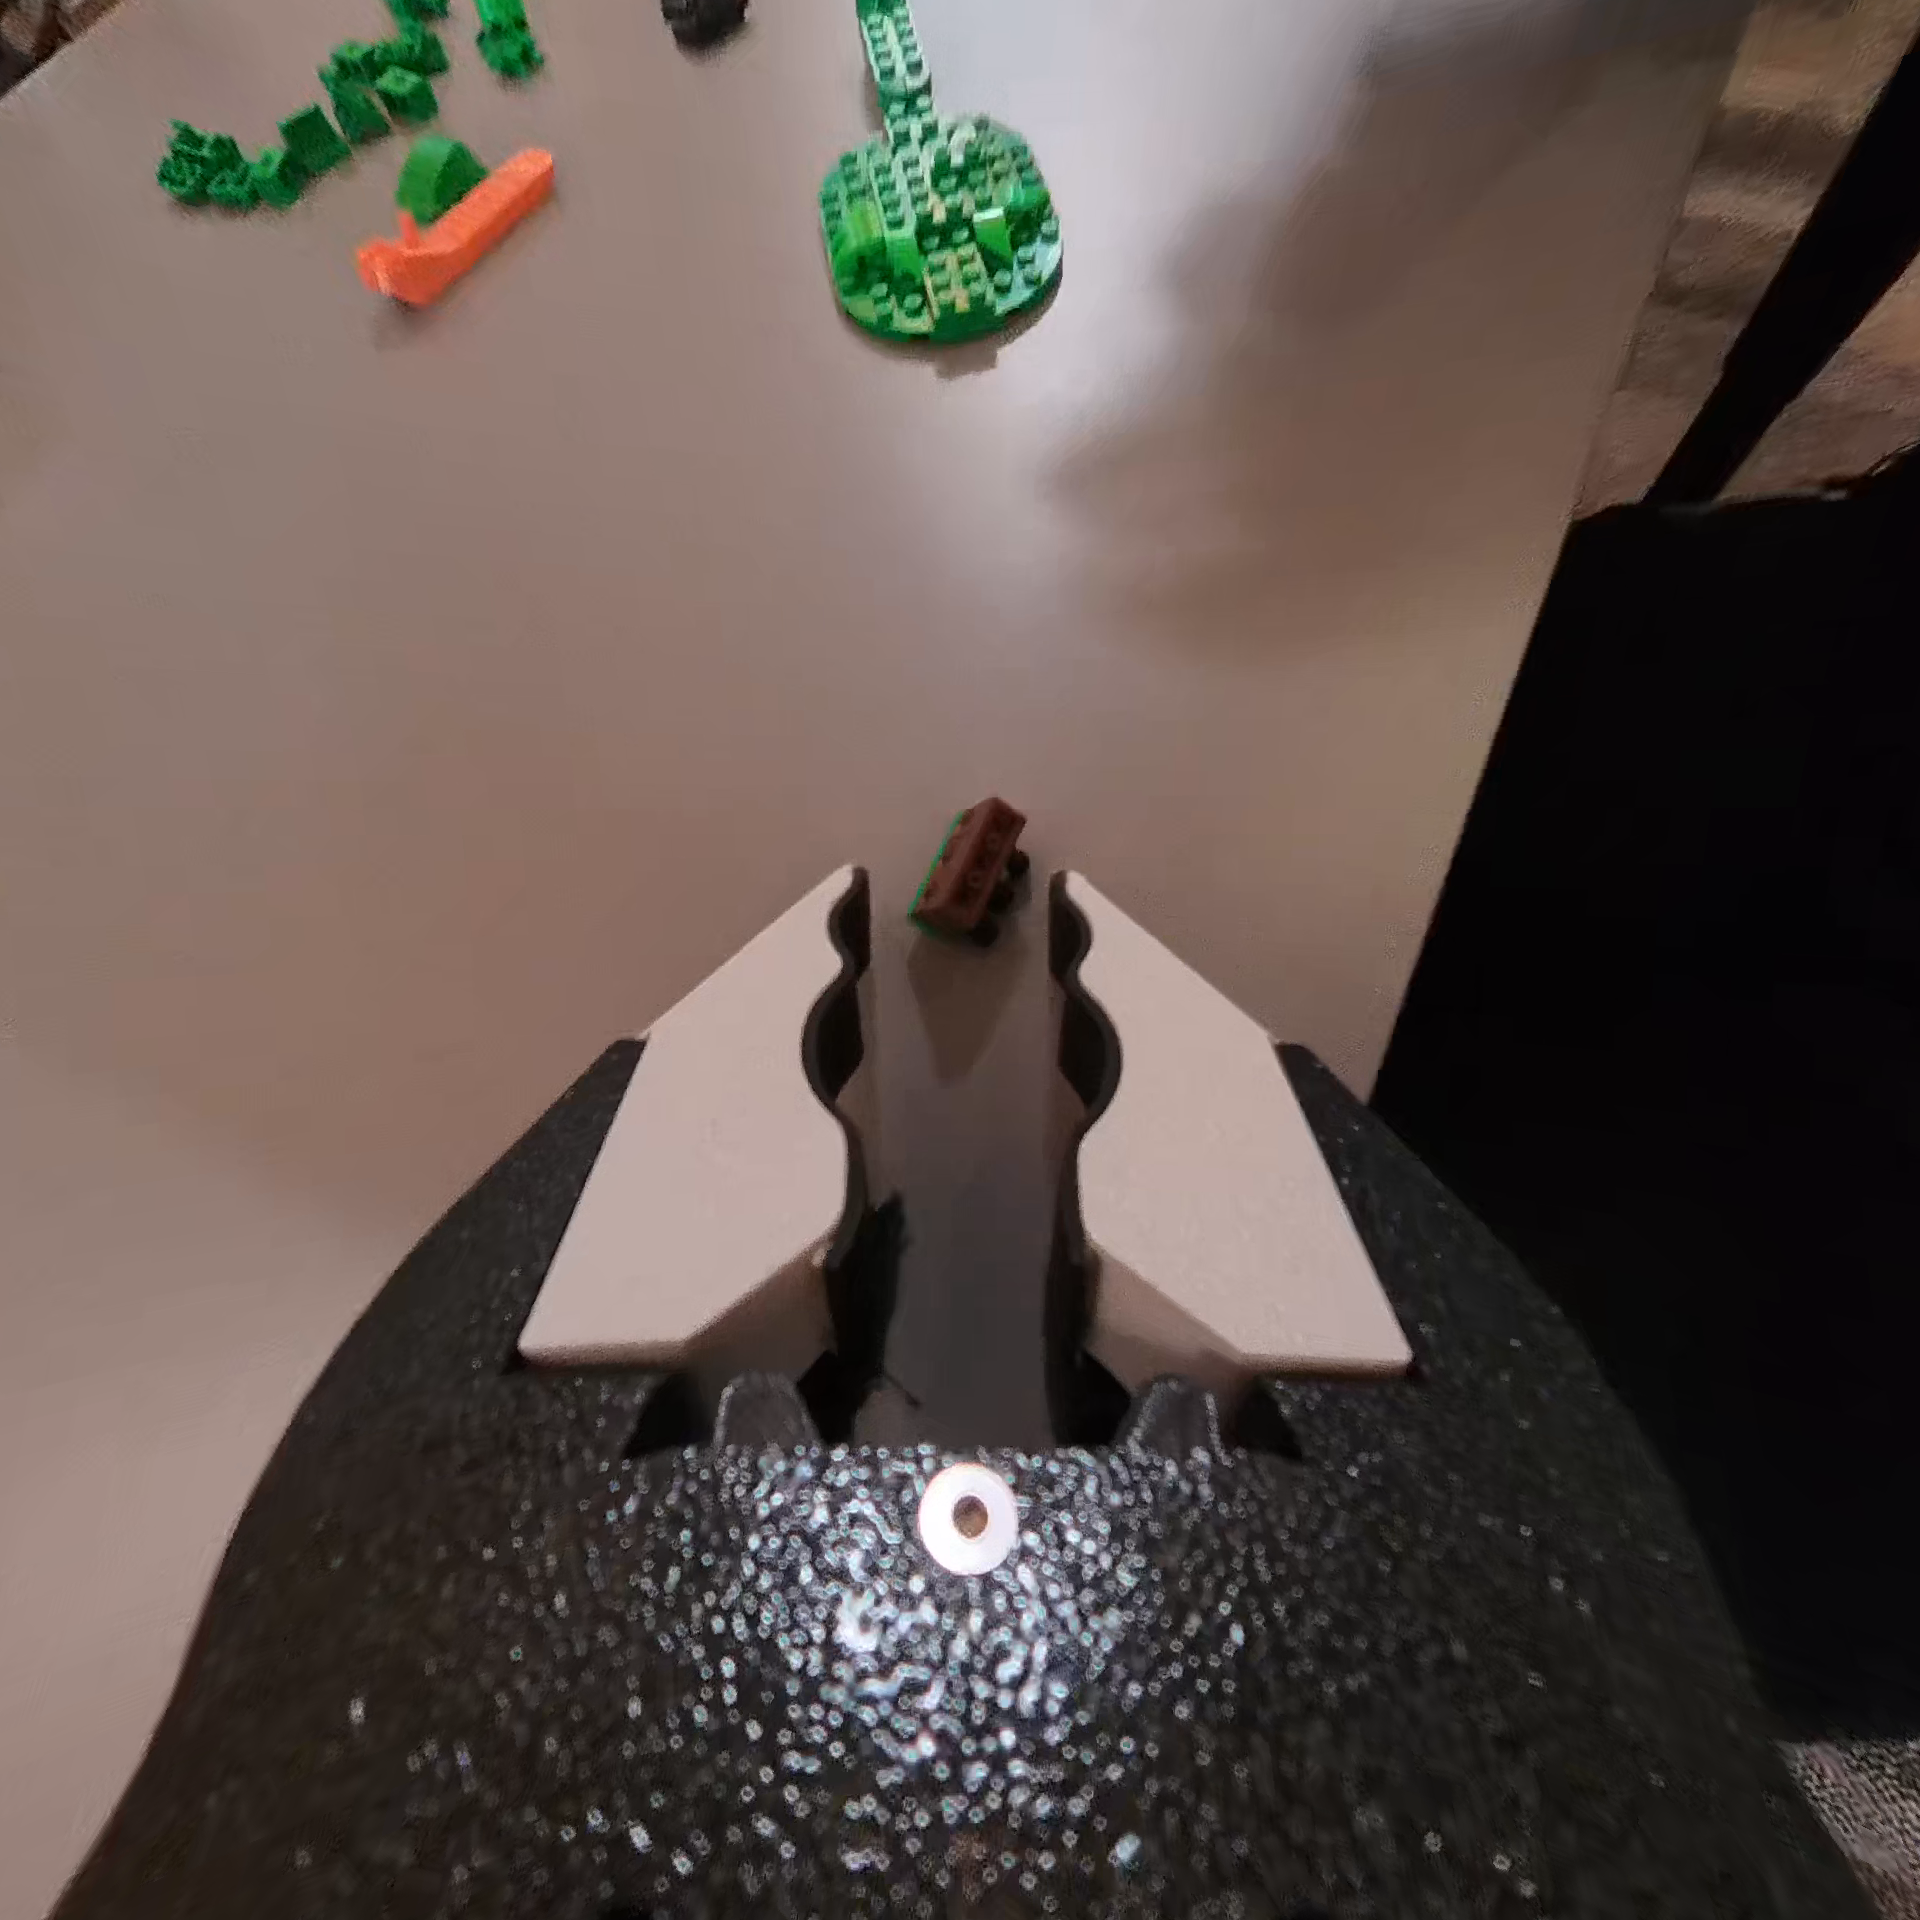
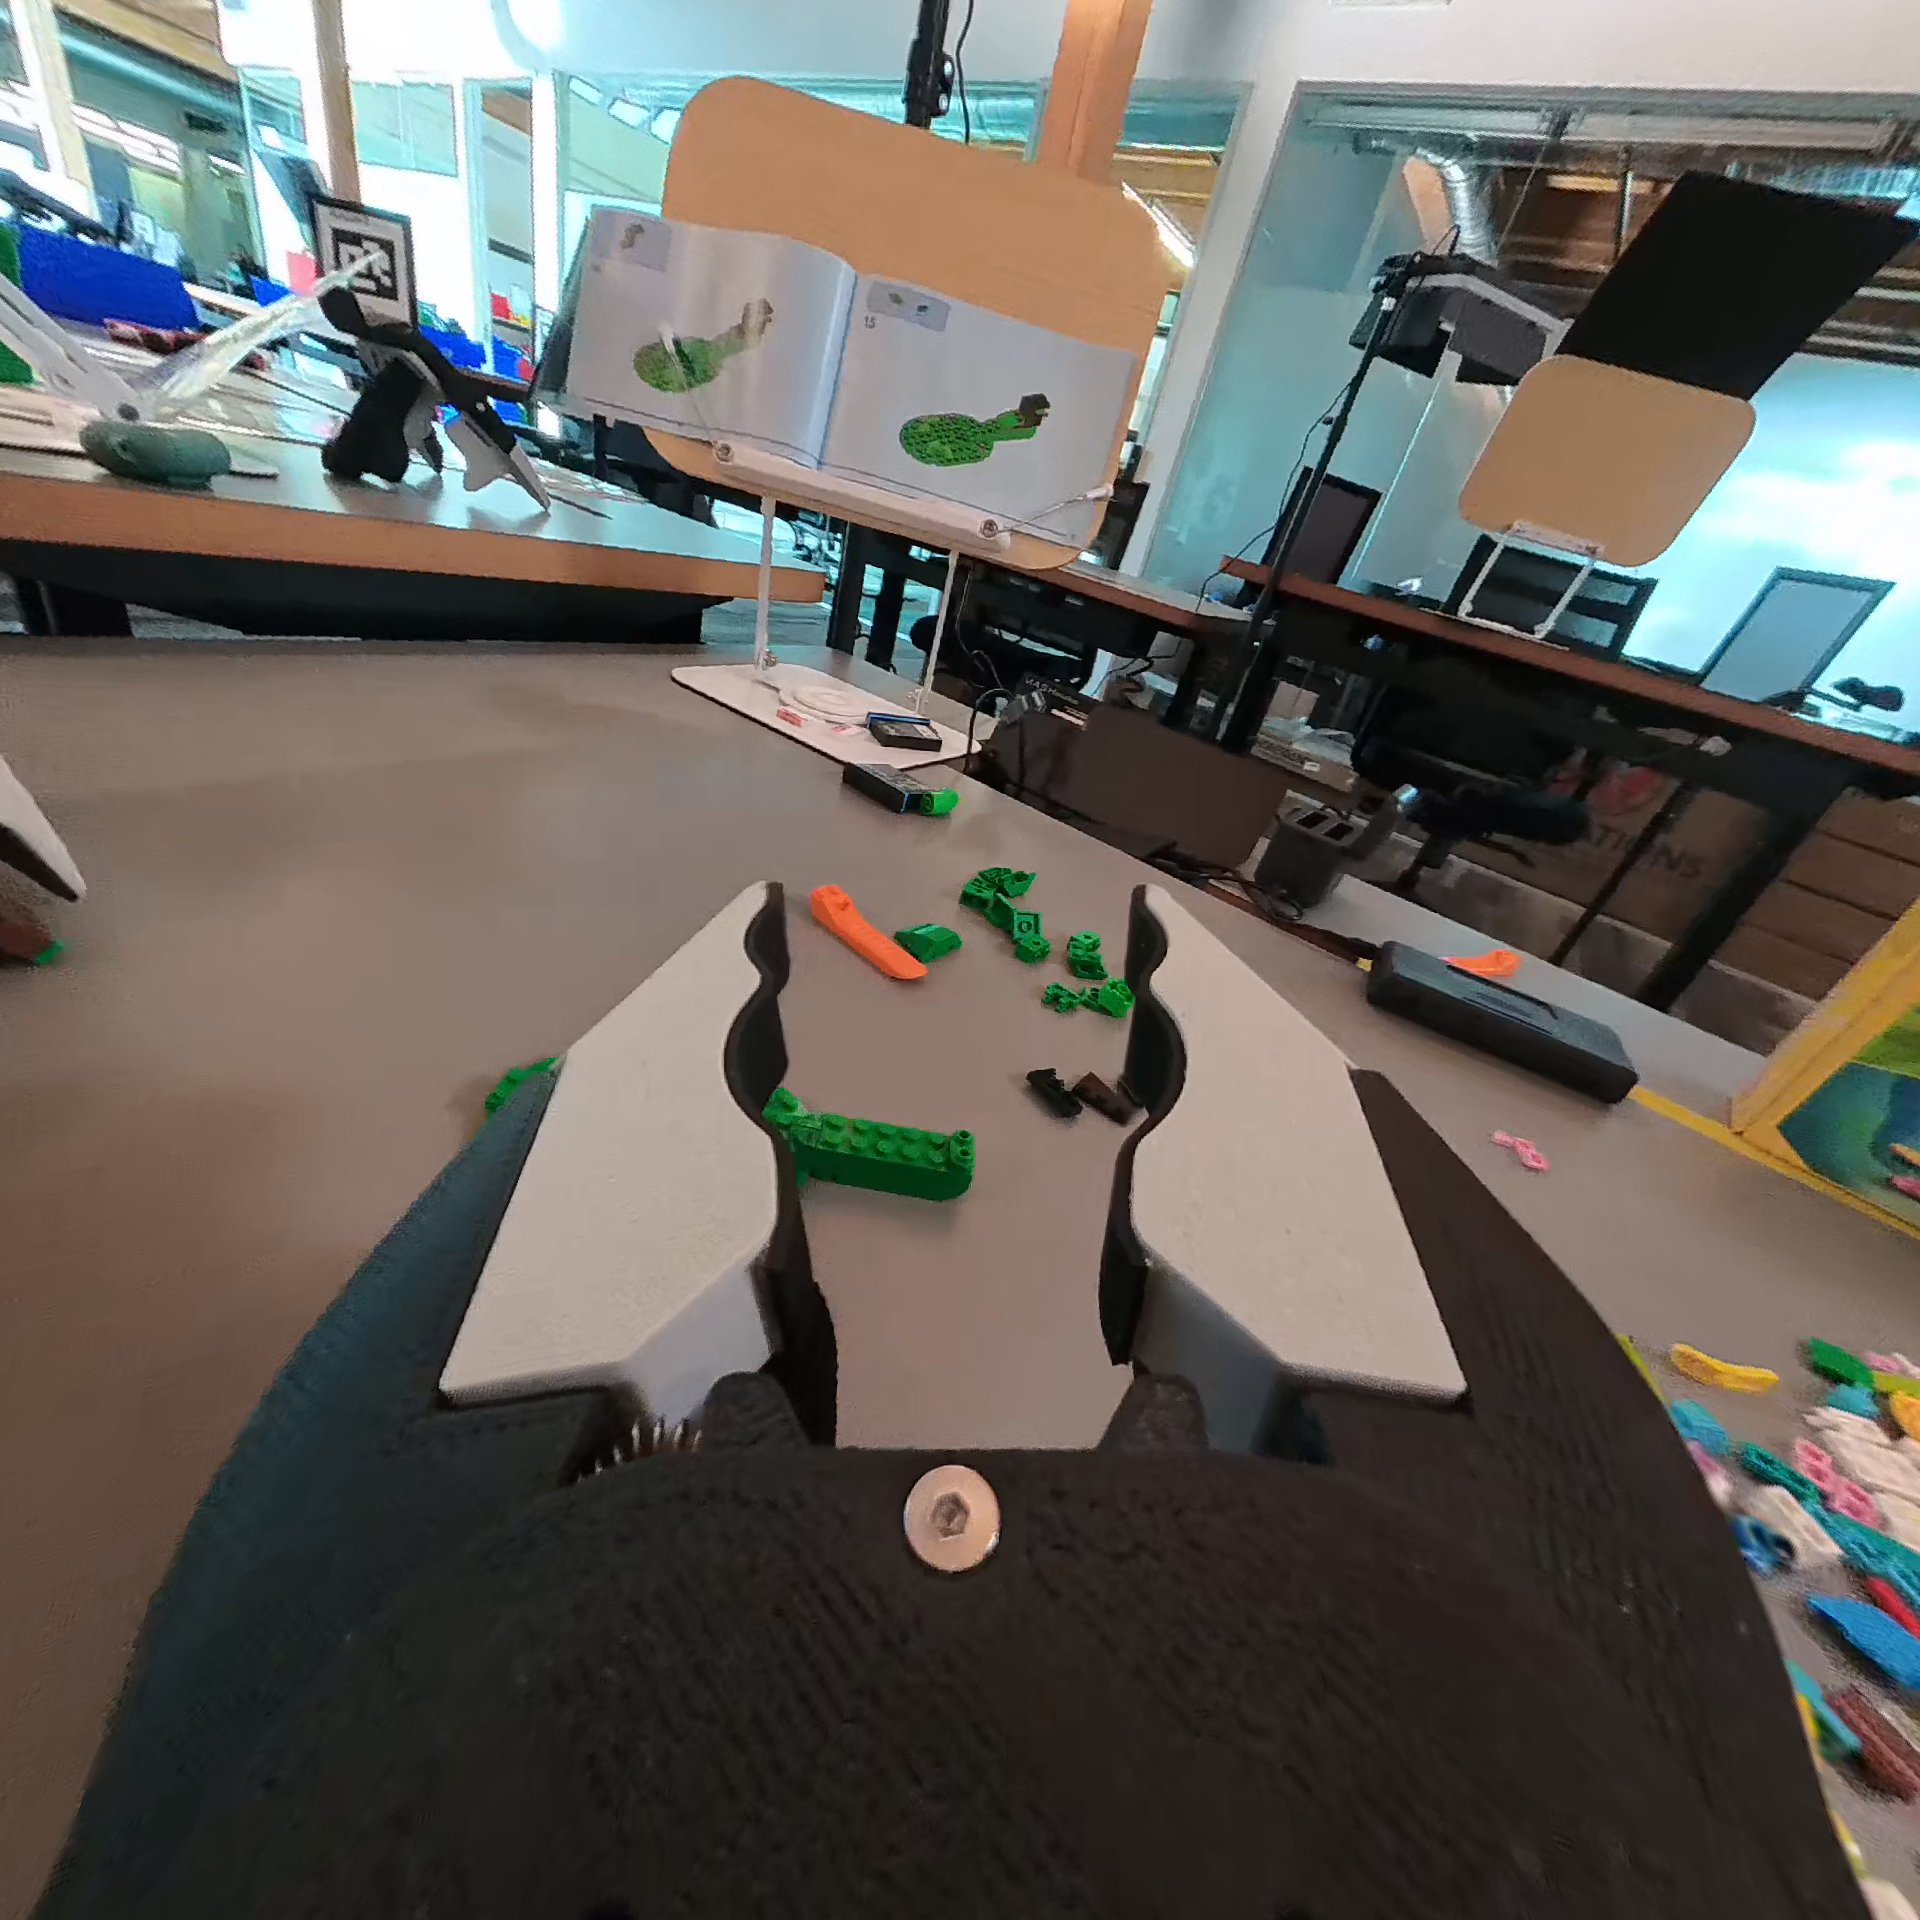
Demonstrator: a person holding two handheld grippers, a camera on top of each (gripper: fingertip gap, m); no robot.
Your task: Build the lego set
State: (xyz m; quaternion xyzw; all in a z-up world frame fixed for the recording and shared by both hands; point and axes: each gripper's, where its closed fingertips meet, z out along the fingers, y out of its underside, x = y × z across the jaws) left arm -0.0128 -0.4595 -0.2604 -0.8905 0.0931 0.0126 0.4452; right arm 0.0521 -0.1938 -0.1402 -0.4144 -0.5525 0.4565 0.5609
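Left gripper (image 1: 954,883) is spread around the brown piece (image 1: 971,871) for pickup; right gripper (image 2: 954,899) is held spread, empty.

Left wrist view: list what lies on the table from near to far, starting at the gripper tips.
left gripper, open → small brown piece just beyond its tips → round green base → orange separator tool → loose green pieces → dark pieces at the top edge.
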